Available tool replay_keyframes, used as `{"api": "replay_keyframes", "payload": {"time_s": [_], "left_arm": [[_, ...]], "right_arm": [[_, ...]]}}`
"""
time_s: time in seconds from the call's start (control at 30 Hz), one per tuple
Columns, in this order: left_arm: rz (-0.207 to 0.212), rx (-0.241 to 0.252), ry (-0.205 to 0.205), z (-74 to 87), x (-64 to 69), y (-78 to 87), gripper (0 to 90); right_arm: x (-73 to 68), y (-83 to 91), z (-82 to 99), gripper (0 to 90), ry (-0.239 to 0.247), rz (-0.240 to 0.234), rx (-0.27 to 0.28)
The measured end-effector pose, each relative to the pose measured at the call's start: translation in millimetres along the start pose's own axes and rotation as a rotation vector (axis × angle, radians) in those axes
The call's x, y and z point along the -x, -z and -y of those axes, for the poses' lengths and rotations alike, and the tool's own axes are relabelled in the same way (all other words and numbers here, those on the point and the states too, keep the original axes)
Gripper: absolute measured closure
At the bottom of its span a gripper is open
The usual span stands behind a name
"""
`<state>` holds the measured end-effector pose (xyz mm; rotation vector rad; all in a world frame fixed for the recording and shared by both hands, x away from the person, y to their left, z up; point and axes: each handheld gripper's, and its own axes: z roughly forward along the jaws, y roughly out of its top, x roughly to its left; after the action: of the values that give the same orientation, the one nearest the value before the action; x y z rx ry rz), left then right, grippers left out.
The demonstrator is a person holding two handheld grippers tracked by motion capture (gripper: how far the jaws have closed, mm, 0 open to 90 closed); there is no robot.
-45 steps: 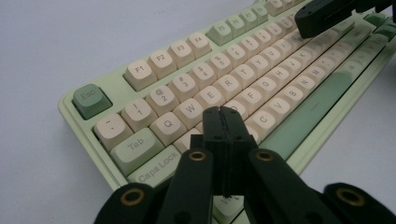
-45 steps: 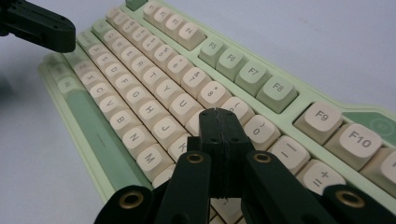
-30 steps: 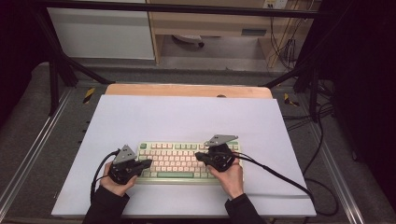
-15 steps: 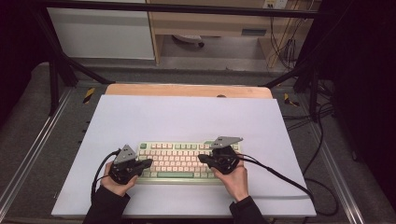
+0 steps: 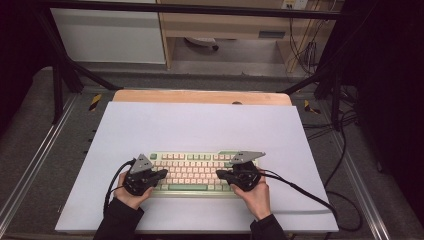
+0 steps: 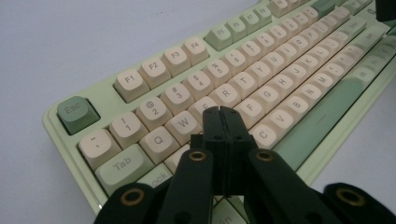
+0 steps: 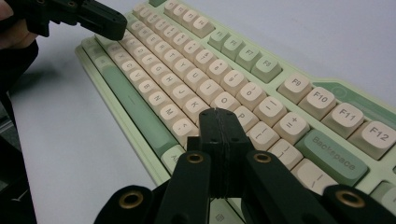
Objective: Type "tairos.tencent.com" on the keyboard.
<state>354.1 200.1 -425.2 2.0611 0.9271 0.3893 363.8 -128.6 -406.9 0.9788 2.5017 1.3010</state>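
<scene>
A pale green mechanical keyboard (image 5: 192, 172) with cream and green keycaps lies on the white table mat (image 5: 200, 125), in the lower centre of the high view. The left gripper (image 5: 161, 173) sits over the keyboard's left end, at the lower left of that frame, with its jaws pressed fully together and nothing between them. In the left gripper view the closed tips (image 6: 223, 112) hover at frame centre above the letter rows, near the W key (image 6: 183, 123). The right gripper (image 5: 222, 174) sits over the keyboard's right end, jaws likewise closed and empty. In the right gripper view its tips (image 7: 215, 113) stand at frame centre beside the P key (image 7: 243, 115); the left gripper (image 7: 122, 24) appears at upper left
</scene>
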Motion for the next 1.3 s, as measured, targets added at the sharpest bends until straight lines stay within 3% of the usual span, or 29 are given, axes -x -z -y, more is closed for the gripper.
{"api": "replay_keyframes", "payload": {"time_s": [0.7, 0.93, 1.3], "left_arm": [[-0.005, -0.022, -0.006, 2.4, 0.0, -10.6, 90.0], [0.000, -0.009, -0.018, 1.4, 1.3, -4.4, 90.0], [0.012, 0.020, -0.001, 1.7, -3.4, 9.5, 90.0]], "right_arm": [[-2.5, -1.9, 5.7, 90.0, -0.001, -0.003, -0.012], [-3.4, -5.0, 6.9, 90.0, -0.002, -0.009, -0.014], [-4.5, -12.5, 8.3, 90.0, -0.011, -0.019, -0.015]]}}
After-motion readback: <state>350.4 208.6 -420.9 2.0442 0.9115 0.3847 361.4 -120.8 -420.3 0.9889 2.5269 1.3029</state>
